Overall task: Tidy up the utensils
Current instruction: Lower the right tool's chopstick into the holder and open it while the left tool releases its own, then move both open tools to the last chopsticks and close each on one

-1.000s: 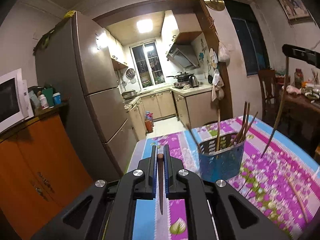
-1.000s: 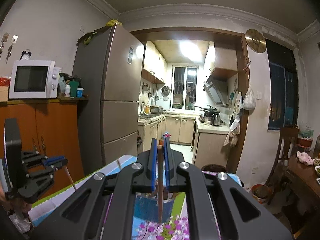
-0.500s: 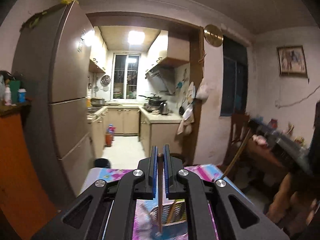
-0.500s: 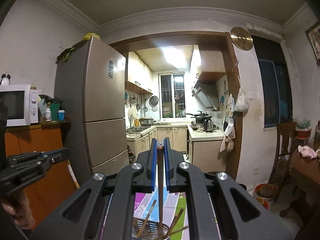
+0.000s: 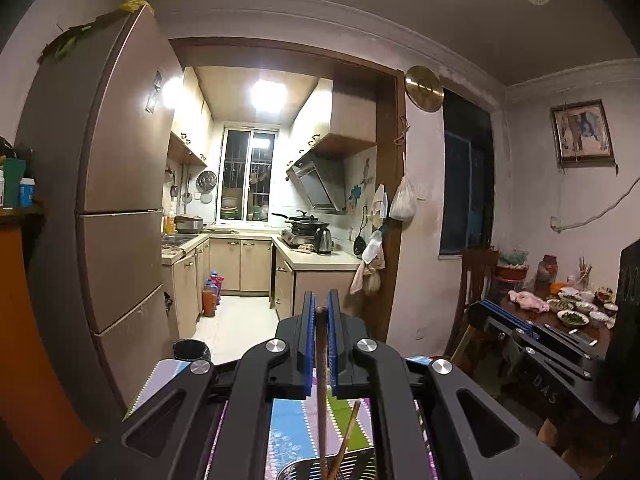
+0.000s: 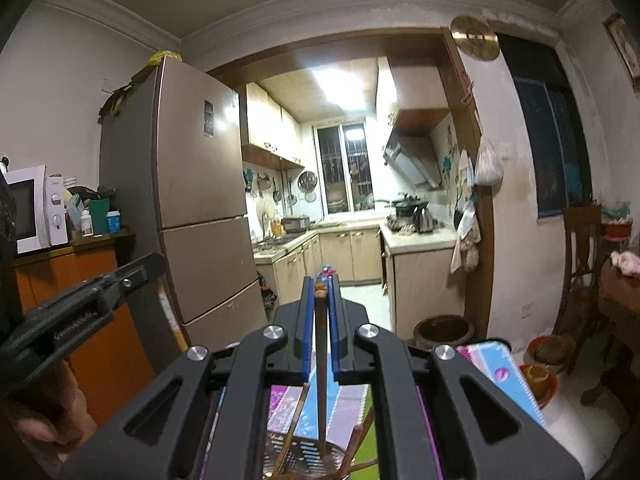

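My left gripper (image 5: 320,308) is shut on a brown chopstick (image 5: 321,380) that hangs down into the perforated utensil holder (image 5: 352,466) at the bottom of the left wrist view. My right gripper (image 6: 320,284) is shut on another brown chopstick (image 6: 320,372), which points down into the same holder (image 6: 308,452). Several chopsticks (image 6: 294,424) lean inside the holder. The right gripper shows at the right of the left wrist view (image 5: 532,340). The left gripper shows at the left of the right wrist view (image 6: 80,308).
The holder stands on a table with a flowered pink, blue and green cloth (image 5: 296,428). A brown fridge (image 6: 200,208) and an orange cabinet (image 6: 88,320) with a microwave (image 6: 28,208) stand left. A dining table with dishes (image 5: 568,312) and a chair (image 6: 580,248) are right.
Both grippers have risen and tilted up so the holder now sits under them. Each chopstick's lower end has come down into the holder. The left view swung from the table toward the kitchen.
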Demonstrator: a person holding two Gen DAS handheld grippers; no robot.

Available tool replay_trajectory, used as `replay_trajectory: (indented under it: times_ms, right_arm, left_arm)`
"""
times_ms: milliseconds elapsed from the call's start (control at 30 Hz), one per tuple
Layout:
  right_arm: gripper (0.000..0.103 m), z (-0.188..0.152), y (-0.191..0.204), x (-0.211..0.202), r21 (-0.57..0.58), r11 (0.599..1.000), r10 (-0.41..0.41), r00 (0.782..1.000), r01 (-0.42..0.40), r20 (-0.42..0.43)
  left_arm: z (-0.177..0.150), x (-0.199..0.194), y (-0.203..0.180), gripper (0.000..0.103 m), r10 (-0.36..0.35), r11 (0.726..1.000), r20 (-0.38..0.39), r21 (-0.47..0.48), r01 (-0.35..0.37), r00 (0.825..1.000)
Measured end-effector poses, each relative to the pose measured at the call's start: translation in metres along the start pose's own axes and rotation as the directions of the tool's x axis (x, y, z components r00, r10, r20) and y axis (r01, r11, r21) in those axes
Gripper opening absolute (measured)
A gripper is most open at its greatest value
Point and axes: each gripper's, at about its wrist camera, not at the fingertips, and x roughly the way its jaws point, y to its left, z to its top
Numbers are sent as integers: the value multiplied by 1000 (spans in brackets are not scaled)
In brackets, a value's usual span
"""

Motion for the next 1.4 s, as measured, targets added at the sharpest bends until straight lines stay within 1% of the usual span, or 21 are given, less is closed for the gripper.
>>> replay_trajectory:
  times_ms: [200,300,400,500,567,600,767,867,967,1000,1033,1067,1133,1167,1200,1233,1267,1300,1333,1367,1400]
  right_arm:
    - [5,-34,-4,16,45,999,19,997,-16,-73]
    - [5,-51,-5,20,64,998,23,994,-16,-107]
    - [6,-65,-6,20,75,997,20,991,-10,-134]
    - [7,-69,-9,17,73,997,0,990,10,-143]
    - [20,-67,-12,11,75,997,-13,990,23,-139]
    - [21,-64,-13,5,70,997,-21,992,30,-127]
    - [21,-40,-25,-32,50,997,-55,997,58,-49]
    - [21,-26,-35,-60,35,995,-90,996,90,-2]
    - [21,-15,-46,-98,25,993,-120,992,119,30]
    - [22,-14,-48,-109,19,992,-125,991,125,37]
    - [28,-14,-50,-123,7,991,-134,990,134,45]
    - [36,-17,-50,-143,-10,989,-148,987,149,56]
    - [45,-26,-51,-171,-32,987,-158,986,160,54]
    - [49,-37,-49,-190,-56,985,-162,986,164,41]
    - [50,-46,-47,-202,-74,983,-169,985,170,28]
    - [53,-57,-45,-214,-91,980,-175,985,175,13]
    - [56,-70,-43,-225,-107,977,-187,982,185,-6]
    - [57,-88,-40,-236,-124,971,-213,976,206,-39]
    - [57,-102,-38,-243,-131,968,-226,971,216,-71]
    - [57,-118,-37,-249,-135,967,-233,966,218,-109]
    - [57,-142,-35,-256,-131,967,-240,957,220,-163]
  left_arm:
    - [-45,13,-3,7,1,999,-21,43,0,1000]
    - [-68,19,-4,7,15,999,-52,53,-12,999]
    - [-84,22,-3,8,42,998,-74,60,-37,996]
    - [-93,18,-1,8,45,997,-88,63,-40,995]
    - [-91,13,-1,8,50,997,-82,71,-45,995]
    - [-89,9,-1,8,50,997,-73,70,-44,996]
    - [-62,-33,4,9,70,994,22,78,-71,997]
    - [-46,-70,12,10,97,992,85,71,-103,992]
    - [-37,-107,15,10,127,987,110,81,-136,986]
    - [-37,-117,14,13,129,986,108,88,-139,986]
    - [-39,-133,13,18,130,984,100,108,-141,986]
    - [-44,-147,10,20,132,981,88,131,-143,987]
    - [-61,-172,3,23,116,974,38,190,-121,993]
    - [-76,-185,-2,23,109,968,-4,227,-105,994]
    - [-85,-192,-5,23,104,965,-30,243,-93,994]
    - [-105,-204,-10,23,85,965,-90,256,-59,992]
    - [-124,-212,-15,23,64,966,-151,256,-23,987]
    - [-144,-220,-18,23,50,968,-205,252,4,978]
    - [-169,-231,-25,23,47,966,-264,259,24,963]
    - [-191,-240,-31,23,54,961,-299,273,31,953]
    - [-212,-248,-37,23,64,956,-327,292,36,943]
